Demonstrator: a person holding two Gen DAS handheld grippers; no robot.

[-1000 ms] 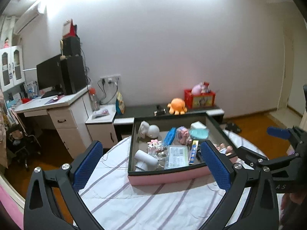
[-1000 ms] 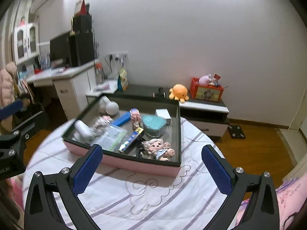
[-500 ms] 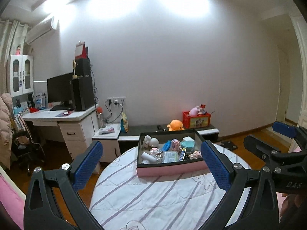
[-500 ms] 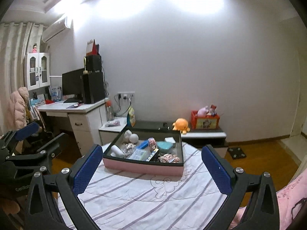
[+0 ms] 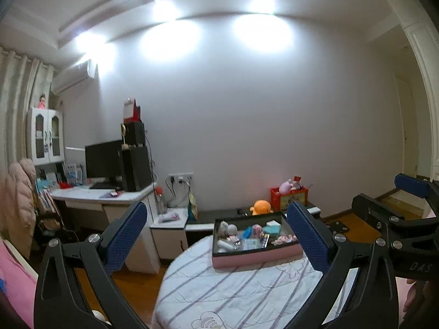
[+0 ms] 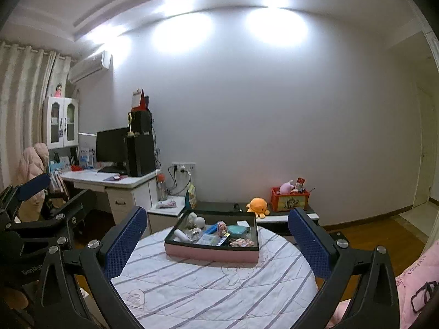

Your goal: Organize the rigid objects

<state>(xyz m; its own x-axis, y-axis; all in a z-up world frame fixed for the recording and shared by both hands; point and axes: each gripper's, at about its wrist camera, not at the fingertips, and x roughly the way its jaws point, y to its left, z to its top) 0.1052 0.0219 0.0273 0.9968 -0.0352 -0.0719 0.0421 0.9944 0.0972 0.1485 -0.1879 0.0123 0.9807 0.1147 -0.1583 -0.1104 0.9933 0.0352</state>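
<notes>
So, quick rundown:
L gripper: jaws spread wide, nothing btwn the blue pads; held up high, well back from the table.
R gripper: jaws also wide apart, empty; raised, well back too. Seen at far right of L view.
Tray: pink-sided, dark-rimmed box, ahead of both claws, framed btwn the fingers in R view; in L view it's ahead & nearer the right finger.
Tray contents: white bottle-ish item lying at near-left corner, teal round case toward far right, blue flat item mid, small doll near-right corner, clear packet near front. All inside tray; rest too small to tell.
Table: round, white cloth w/ purple stripes, under the tray, below both claws.
Beyond tray: orange plush octopus & red box on low dark cabinet by the wall.
Far left of claws: desk w/ monitor & dark speaker tower.
</notes>
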